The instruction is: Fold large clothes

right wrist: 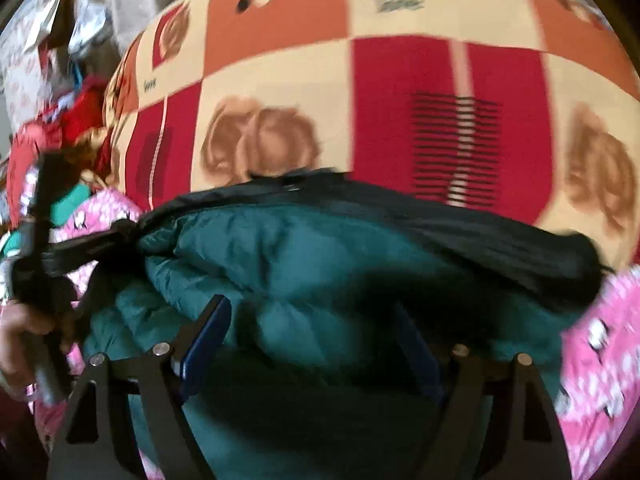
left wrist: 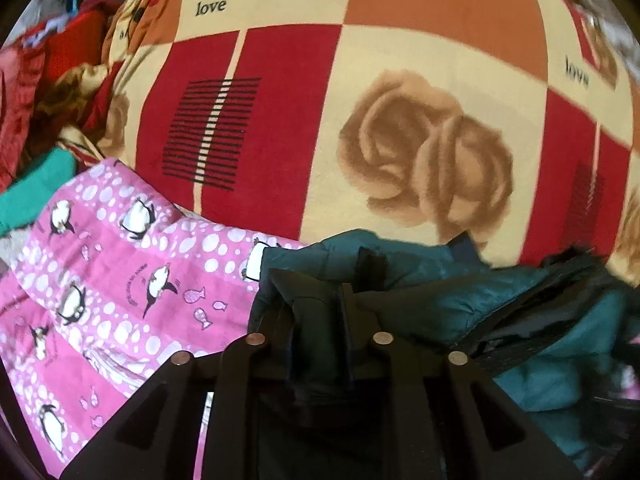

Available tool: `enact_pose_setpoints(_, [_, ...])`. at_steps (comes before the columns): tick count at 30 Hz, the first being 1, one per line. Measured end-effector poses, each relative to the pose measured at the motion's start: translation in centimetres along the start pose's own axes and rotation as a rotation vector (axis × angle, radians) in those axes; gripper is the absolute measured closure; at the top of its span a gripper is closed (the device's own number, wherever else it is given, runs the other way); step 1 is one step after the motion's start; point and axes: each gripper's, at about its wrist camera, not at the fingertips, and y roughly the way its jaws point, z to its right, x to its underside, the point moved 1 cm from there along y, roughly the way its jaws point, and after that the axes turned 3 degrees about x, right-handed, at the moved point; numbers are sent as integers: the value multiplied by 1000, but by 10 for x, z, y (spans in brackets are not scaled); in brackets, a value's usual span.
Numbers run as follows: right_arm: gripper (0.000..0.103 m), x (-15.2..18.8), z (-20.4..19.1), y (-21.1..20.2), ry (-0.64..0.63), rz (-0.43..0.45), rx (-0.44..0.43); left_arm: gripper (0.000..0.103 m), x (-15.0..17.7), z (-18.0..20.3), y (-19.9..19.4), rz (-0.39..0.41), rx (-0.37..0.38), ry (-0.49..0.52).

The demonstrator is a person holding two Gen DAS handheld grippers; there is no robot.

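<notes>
Teal quilted puffer jacket (right wrist: 280, 264) lies bunched on the pink penguin-print sheet (left wrist: 120, 280). Left gripper (left wrist: 320, 312) is clamped on a dark fold; right gripper (right wrist: 316, 344) hovers wide apart, empty. I'd seat the right deep on an edge before lifting evenly.

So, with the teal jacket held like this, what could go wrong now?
1. The left gripper pinches only a small fold of the puffy teal jacket; the slick fabric may slip out when lifted.
2. The right gripper looks open, its fingers wide around the jacket, so one side may sag and the fold go crooked.
3. The jacket lies on the pink penguin sheet; a low grasp could catch the sheet too.
</notes>
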Motion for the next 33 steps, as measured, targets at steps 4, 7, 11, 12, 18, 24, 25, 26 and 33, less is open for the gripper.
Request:
enact_pose_setpoints(4, [18,-8,-7,44,-11,-40,64,88,-9,-10,-22,15,101,-45])
enact_pose_setpoints(7, [18,-10,0,68,39,-60,92,69,-12,-10,-40,78,89,-41])
enact_pose_setpoints(11, [18,-14,12,86,106,-94,111,68,-14,0,-45,90,69,-3])
enact_pose_setpoints(12, [18,-15,12,84,112,-99,110,68,-15,2,-42,80,63,3])
enact_pose_setpoints(18, [17,-9,30,26,162,-26,58,68,-9,15,-10,35,-8,57])
enact_pose_setpoints(24, [15,9,90,-3,120,-11,227,68,0,7,18,-8,-57,27])
enact_pose_setpoints(25, [15,11,100,1,128,-24,246,68,1,6,21,-14,-58,25])
enact_pose_setpoints(26, [15,13,111,8,151,-36,254,68,2,5,23,-16,-59,21])
enact_pose_setpoints(33, [9,19,129,58,201,-91,259,66,6,4,36,-10,-78,40])
